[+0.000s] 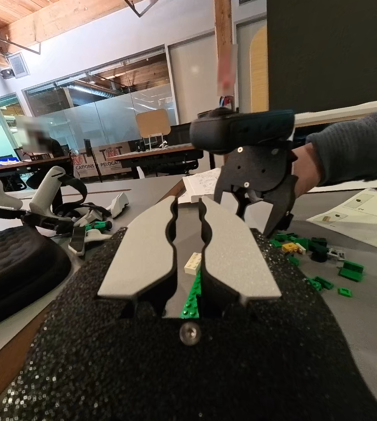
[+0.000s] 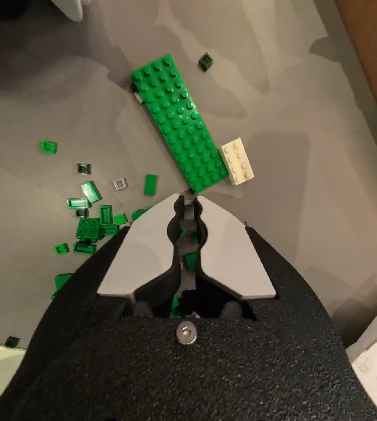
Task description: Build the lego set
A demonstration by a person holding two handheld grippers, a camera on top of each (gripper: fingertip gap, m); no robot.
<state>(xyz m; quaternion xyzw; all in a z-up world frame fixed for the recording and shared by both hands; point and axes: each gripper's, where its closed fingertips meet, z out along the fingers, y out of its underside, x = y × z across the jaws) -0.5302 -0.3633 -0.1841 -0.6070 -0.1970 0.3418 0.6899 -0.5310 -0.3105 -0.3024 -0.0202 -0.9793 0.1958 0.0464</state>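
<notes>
Tongs first: the right tongs [image 2: 188, 200] point down at the grey bench [image 2: 285, 114], their grey fingers [image 2: 146, 246] drawn close with only a thin slot between them. A small dark grey piece [image 2: 189, 211] sits in that slot near the tips, apparently pinched, though the blur there makes the grip hard to confirm. Just beyond the tips lies the long green plate [image 2: 178, 125], flat and studs up, running diagonally away. A white brick [image 2: 237, 160] lies against its near right edge. To the left of the tongs is a loose scatter of small green pieces [image 2: 92, 225], with a few grey ones among them, and one dark tile [image 2: 205, 61] lies alone past the plate's far end.

In the left wrist view, the left tongs [image 1: 188, 201] hover low over the bench with a narrow gap and nothing between the fingers. Through that gap show a strip of the green plate [image 1: 193, 300] and the white brick [image 1: 192, 263]. Further off to the right, the right tongs [image 1: 254, 214] hang tip-down over the green pieces [image 1: 306, 247], held by a hand [image 1: 306, 168] in a grey sleeve. An instruction sheet [image 1: 363, 211] lies beyond the pile, and an open booklet [image 1: 200, 185] behind the tongs. On the left lie spare white gripper parts [image 1: 46, 193] and a black cushion [image 1: 12, 268].
</notes>
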